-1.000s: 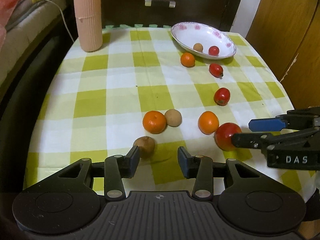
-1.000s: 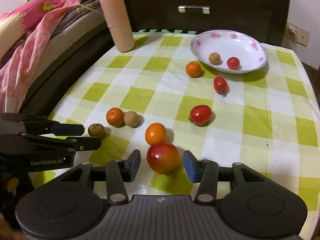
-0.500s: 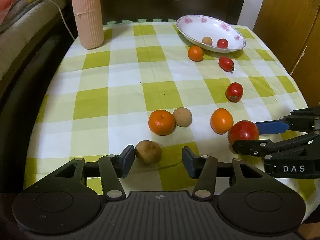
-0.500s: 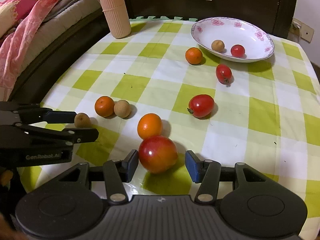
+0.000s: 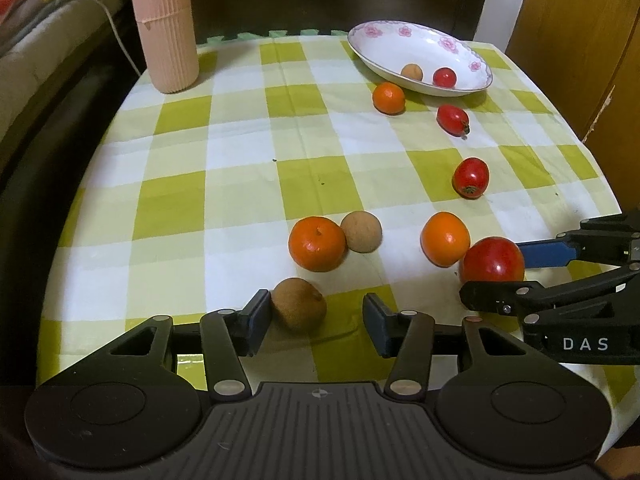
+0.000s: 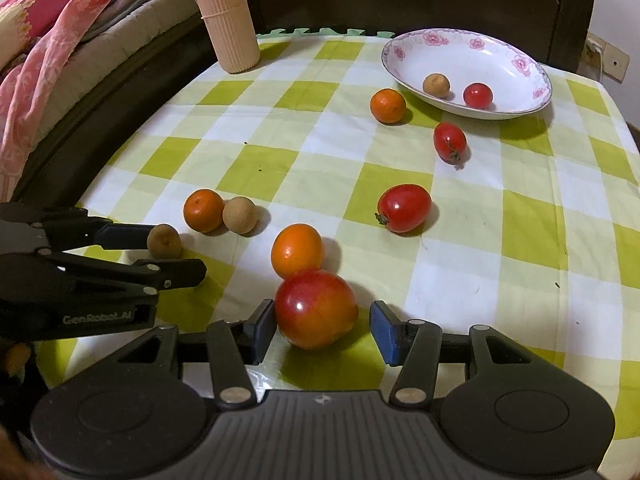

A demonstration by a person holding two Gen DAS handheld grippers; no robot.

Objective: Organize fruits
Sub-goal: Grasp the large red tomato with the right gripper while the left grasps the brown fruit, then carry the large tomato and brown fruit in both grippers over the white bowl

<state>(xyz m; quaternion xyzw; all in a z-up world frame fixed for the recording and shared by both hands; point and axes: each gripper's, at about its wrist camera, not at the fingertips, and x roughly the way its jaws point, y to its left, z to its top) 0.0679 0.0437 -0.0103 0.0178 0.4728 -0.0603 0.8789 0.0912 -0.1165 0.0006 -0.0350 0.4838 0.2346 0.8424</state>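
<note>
Both hand-held grippers sit spread at the tabletop's near edge: the left hand-held gripper point(image 5: 314, 322) brackets a brown longan point(image 5: 298, 310) that is hard against one pad, the right hand-held gripper point(image 6: 323, 330) straddles the big red tomato point(image 6: 316, 308). Closing off-centre could squirt either round fruit out. The tomato may also nudge the orange point(image 6: 297, 250) just behind, well short of the floral dish point(image 6: 516, 110) at the far right corner.

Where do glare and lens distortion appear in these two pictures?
Right wrist view: white glints on the big red fruit, its shadow falling toward the camera. Left wrist view: the tablecloth edges bow from the fisheye; a highlight sits on the nearest orange.
</note>
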